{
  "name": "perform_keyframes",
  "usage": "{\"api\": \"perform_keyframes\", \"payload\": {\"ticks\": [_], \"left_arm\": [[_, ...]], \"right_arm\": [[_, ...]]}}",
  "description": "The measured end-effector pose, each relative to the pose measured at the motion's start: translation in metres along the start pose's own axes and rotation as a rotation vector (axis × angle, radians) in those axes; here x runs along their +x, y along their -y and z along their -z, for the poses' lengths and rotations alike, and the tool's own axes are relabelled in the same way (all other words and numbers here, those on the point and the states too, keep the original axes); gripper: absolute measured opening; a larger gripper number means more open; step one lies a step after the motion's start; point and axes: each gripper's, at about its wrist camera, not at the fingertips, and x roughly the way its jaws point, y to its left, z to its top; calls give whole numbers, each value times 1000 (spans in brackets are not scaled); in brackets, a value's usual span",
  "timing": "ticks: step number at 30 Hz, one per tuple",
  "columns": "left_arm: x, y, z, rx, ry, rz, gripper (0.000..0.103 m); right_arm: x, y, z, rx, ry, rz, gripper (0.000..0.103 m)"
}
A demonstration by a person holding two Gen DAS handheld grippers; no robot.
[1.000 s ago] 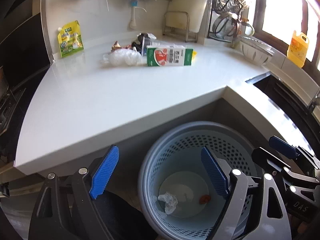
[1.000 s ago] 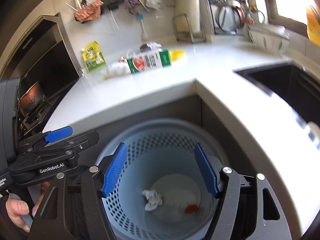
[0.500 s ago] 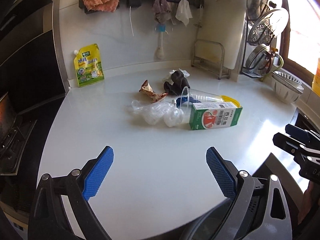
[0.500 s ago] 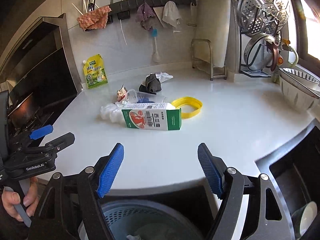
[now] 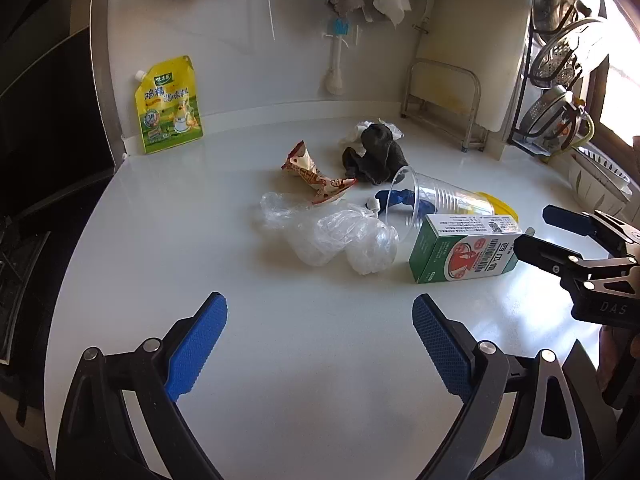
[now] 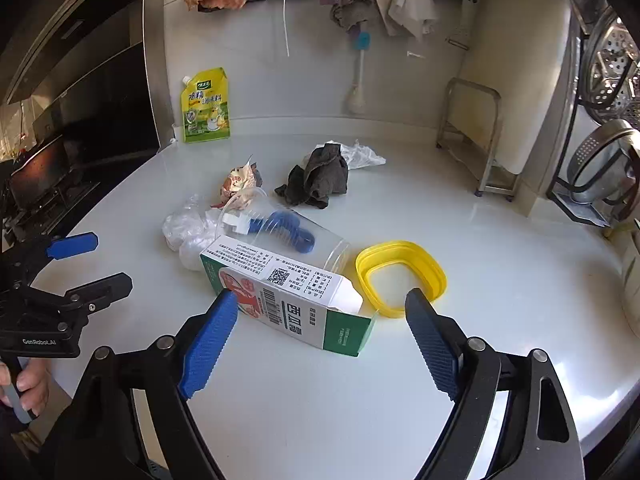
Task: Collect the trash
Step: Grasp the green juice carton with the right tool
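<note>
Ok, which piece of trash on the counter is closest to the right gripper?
The green and white carton, lying on its side just ahead of the right gripper. The clear cup, yellow ring and plastic bag lie farther back.

Yellow ring (image 5: 498,205) — mostly hidden (behind carton (image 5: 464,254)) — carton print unreadable

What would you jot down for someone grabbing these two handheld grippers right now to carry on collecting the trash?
Left gripper: open, empty, over bare counter short of the clear plastic bag.
Right gripper: empty, jaws opening, lined up on the green carton lying on its side.
Still on the counter: carton, clear cup on its side with a blue item inside, yellow ring, snack wrapper, dark cloth, white scrap behind it.
Done: nothing in hand; the bin isn't in view.
Left: pick up every piece.
</note>
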Motion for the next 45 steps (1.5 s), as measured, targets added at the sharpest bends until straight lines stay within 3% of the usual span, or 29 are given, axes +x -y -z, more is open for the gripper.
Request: {"api": "perform_keyframes", "payload": {"ticks": [5, 13, 26, 28, 42, 45], "left_arm": [[10, 0, -1, -19, -32, 20, 92], [12, -1, -3, -14, -29, 5, 92], [10, -2, -3, -11, -24, -1, 92], [8, -3, -2, -9, -18, -7, 92], [-13, -22, 0, -27, 14, -40, 92], [-15, -24, 0, -14, 20, -55, 92]], "right_arm": [[16, 4, -6, -20, -20, -73, 82], [37, -1, -11, -66, -73, -107, 82], [19, -25, 3, -73, -68, -155, 81], [16, -31, 5, -70, -71, -157, 74], [24, -63, 7, 36, -96, 20, 71], [35, -64, 2, 60, -115, 39, 59]]}}
